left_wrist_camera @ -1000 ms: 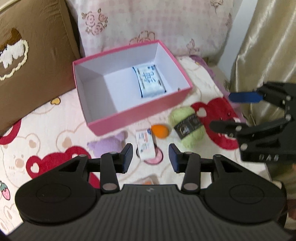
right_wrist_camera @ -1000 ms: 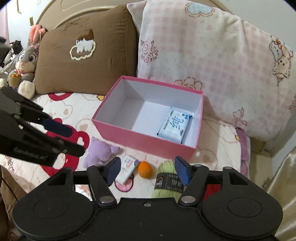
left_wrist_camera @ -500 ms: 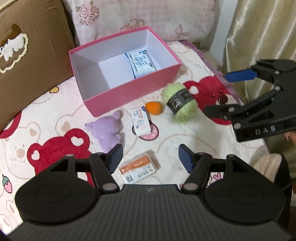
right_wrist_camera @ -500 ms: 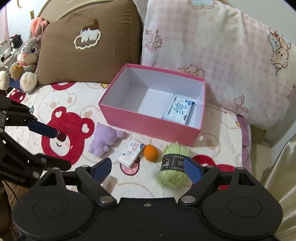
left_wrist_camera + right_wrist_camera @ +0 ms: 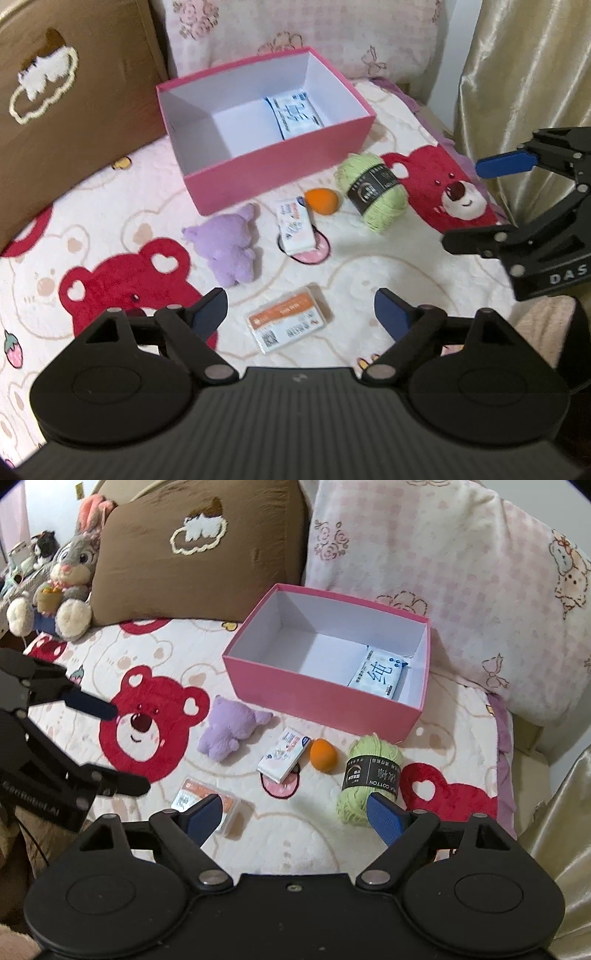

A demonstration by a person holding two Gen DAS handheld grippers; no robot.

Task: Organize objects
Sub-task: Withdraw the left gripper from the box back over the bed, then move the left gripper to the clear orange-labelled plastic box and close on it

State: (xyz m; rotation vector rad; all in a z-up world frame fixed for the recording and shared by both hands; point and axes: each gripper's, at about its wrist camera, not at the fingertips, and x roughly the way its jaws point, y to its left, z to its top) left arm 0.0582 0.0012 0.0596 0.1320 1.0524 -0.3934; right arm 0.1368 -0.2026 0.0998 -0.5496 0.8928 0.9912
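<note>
An open pink box (image 5: 280, 175) (image 5: 321, 698) sits on the bed with a wipes pack (image 5: 293, 114) (image 5: 378, 672) inside. In front of it lie a purple plush (image 5: 229, 247) (image 5: 225, 729), a small white carton (image 5: 295, 229) (image 5: 282, 757), an orange ball (image 5: 324, 201) (image 5: 323, 755), green yarn (image 5: 373, 192) (image 5: 369, 775) and an orange-and-white card case (image 5: 290, 325) (image 5: 195, 797). My left gripper (image 5: 301, 314) (image 5: 114, 749) is open above the card case. My right gripper (image 5: 295, 814) (image 5: 476, 203) is open and empty, near the yarn.
A brown pillow (image 5: 199, 550) and a pink checked pillow (image 5: 443, 565) stand behind the box. A rabbit plush (image 5: 68, 576) sits at the far left. A gold curtain (image 5: 524, 66) hangs off the bed's right edge.
Both grippers have drawn back from the box and opened wider. The card case has come into view below the left gripper.
</note>
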